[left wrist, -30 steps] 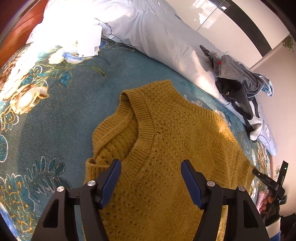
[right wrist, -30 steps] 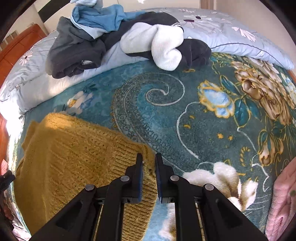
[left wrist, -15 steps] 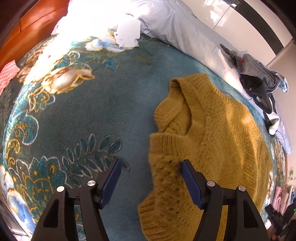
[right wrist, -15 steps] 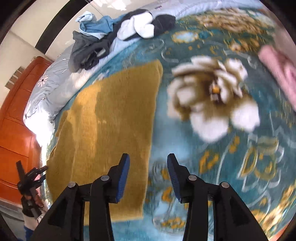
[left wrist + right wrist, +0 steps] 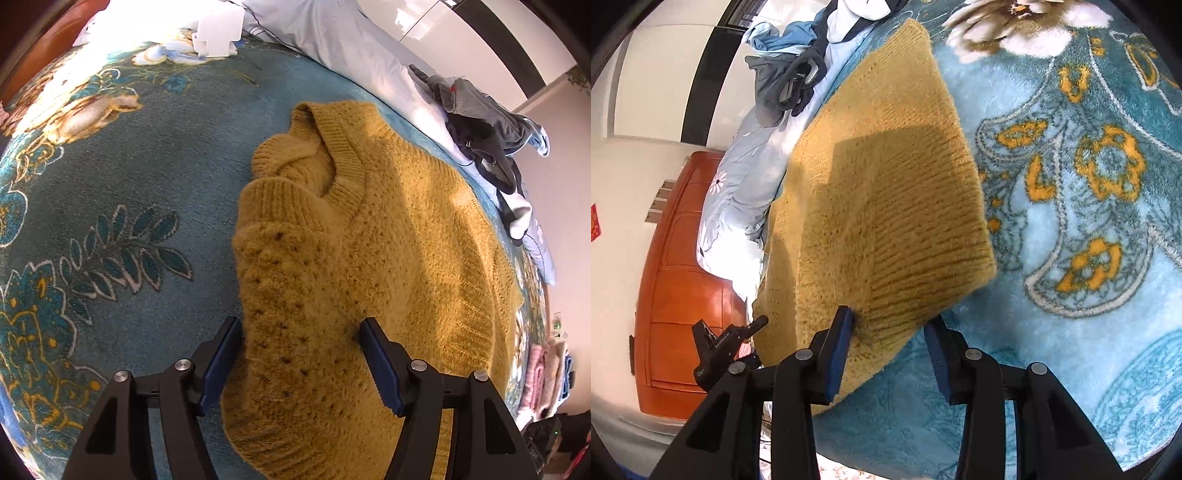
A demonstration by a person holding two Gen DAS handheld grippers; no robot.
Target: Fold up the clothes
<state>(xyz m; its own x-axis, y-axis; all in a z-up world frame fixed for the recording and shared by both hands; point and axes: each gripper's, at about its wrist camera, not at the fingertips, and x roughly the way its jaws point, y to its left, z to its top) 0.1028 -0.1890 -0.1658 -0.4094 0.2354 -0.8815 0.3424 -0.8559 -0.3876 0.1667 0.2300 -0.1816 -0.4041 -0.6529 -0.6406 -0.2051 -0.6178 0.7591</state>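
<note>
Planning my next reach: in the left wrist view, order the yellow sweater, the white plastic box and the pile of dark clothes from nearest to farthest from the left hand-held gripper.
1. Yellow sweater: its folded sleeve lies between the open fingers of the left hand-held gripper.
2. Pile of dark clothes: upper right, on the pale duvet.
3. White plastic box: top, left of centre.

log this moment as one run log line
task: fold clothes | left tool: open, straddling folded sleeve of mustard sweater | right tool: open at sweater hem corner | surface: teal floral blanket
</note>
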